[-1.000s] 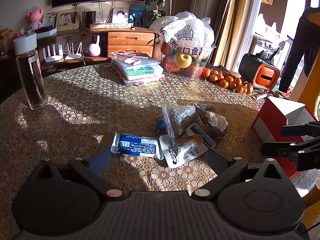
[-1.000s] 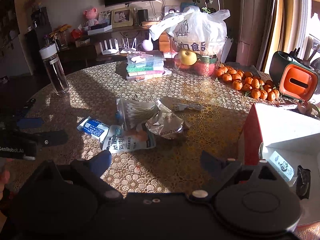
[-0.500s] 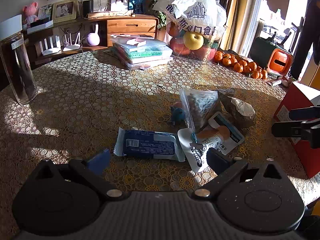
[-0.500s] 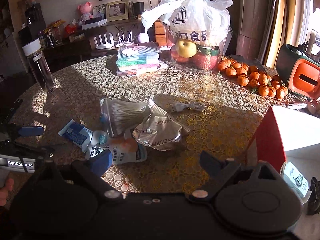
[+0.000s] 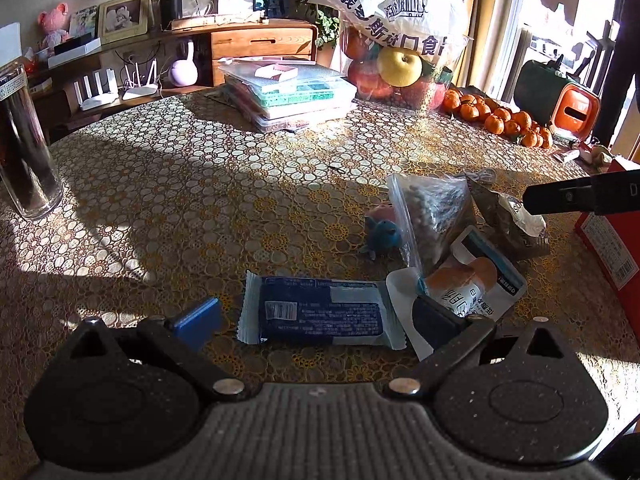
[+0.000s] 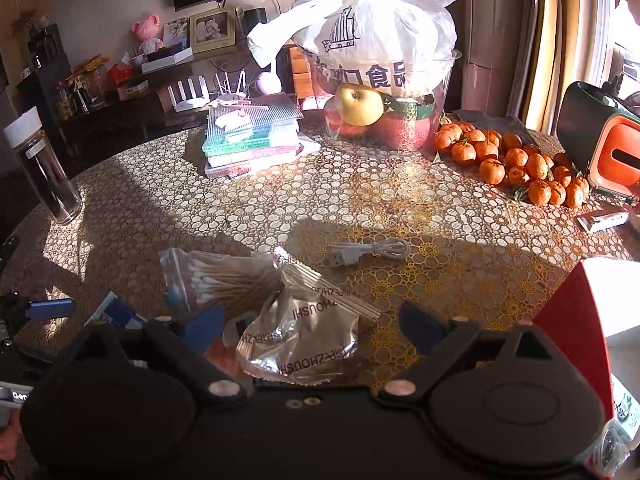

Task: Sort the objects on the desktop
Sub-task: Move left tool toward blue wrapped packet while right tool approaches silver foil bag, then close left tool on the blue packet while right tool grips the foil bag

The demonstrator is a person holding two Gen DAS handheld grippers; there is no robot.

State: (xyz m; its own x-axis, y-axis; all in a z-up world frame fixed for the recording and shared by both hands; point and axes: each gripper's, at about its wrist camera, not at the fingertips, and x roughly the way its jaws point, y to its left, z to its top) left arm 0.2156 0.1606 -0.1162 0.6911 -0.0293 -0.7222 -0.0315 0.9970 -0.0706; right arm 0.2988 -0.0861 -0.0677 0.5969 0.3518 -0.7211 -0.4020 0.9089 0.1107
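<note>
Two grippers, both spread wide with nothing between the fingers. We have the left gripper (image 5: 316, 320) low over the blue wrapped bar (image 5: 320, 312), which lies flat on the patterned tablecloth (image 5: 180, 184), touching the white sausage pouch (image 5: 464, 292) on its right. Our right gripper (image 6: 312, 324) brackets the crumpled silver foil bag (image 6: 300, 340); cotton swab bag (image 6: 224, 276) just behind it, white USB cable (image 6: 368, 252) farther back, red box (image 6: 576, 320) at right.

Cable (image 6: 368, 252) behind foil pouch (image 6: 300, 340)
</note>
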